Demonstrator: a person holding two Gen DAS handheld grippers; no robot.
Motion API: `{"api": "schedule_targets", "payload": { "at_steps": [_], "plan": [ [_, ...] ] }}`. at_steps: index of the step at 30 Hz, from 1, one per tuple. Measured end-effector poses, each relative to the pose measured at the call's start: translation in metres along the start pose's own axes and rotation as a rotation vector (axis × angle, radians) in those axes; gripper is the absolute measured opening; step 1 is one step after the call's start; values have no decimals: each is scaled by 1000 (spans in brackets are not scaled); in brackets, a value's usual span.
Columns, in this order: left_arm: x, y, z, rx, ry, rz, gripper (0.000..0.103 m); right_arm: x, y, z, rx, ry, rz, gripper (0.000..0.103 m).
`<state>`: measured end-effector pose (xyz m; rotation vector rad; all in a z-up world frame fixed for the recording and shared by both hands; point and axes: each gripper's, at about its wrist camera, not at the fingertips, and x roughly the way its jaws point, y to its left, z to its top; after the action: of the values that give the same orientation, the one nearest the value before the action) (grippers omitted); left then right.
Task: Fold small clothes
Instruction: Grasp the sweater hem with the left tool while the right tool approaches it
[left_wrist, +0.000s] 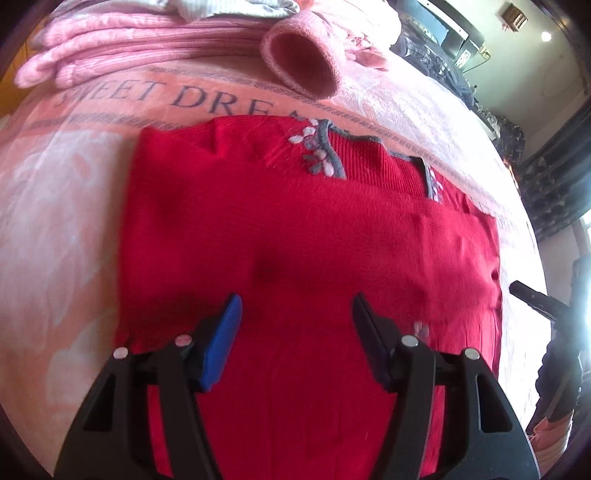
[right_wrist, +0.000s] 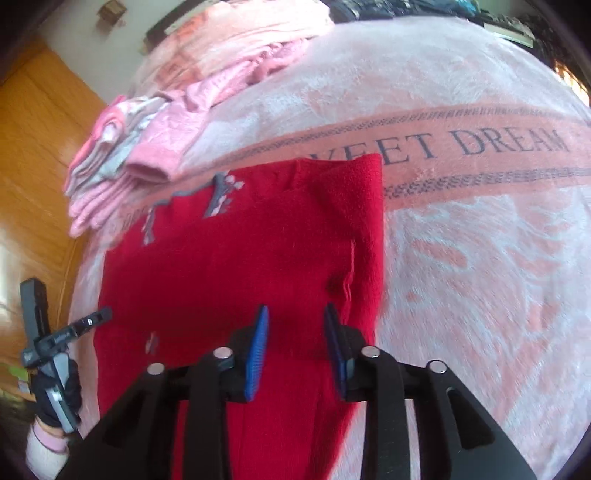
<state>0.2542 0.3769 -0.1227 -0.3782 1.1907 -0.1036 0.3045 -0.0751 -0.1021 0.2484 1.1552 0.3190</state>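
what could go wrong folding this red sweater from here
1. The red sweater has a sleeve folded in along one edge; a grab by the open right gripper may catch only that top layer and undo the fold.
2. The pink clothes pile sits close behind the collar, so a fold pushed forward could bump it.
3. The open left gripper could bunch the soft blanket underneath.

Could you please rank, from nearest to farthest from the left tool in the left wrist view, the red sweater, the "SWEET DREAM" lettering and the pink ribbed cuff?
1. Red sweater, directly under the open left tool.
2. "SWEET DREAM" lettering, on the blanket just beyond the sweater's collar.
3. Pink ribbed cuff, top centre, beyond the lettering.
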Motion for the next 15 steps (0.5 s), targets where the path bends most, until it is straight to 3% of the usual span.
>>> {"api": "schedule_targets", "payload": {
  "at_steps": [8,12,15],
  "plan": [
    [-70,47,-106,0,61,-4,62,-47,10,-118,-143,101,48,44],
    [-97,60,-166,-2,110,-12,63,-64,11,-181,-120,142,89,46],
    [-103,68,-206,-37,164,-29,63,-74,11,-216,-98,146,70,46]
  ]
}}
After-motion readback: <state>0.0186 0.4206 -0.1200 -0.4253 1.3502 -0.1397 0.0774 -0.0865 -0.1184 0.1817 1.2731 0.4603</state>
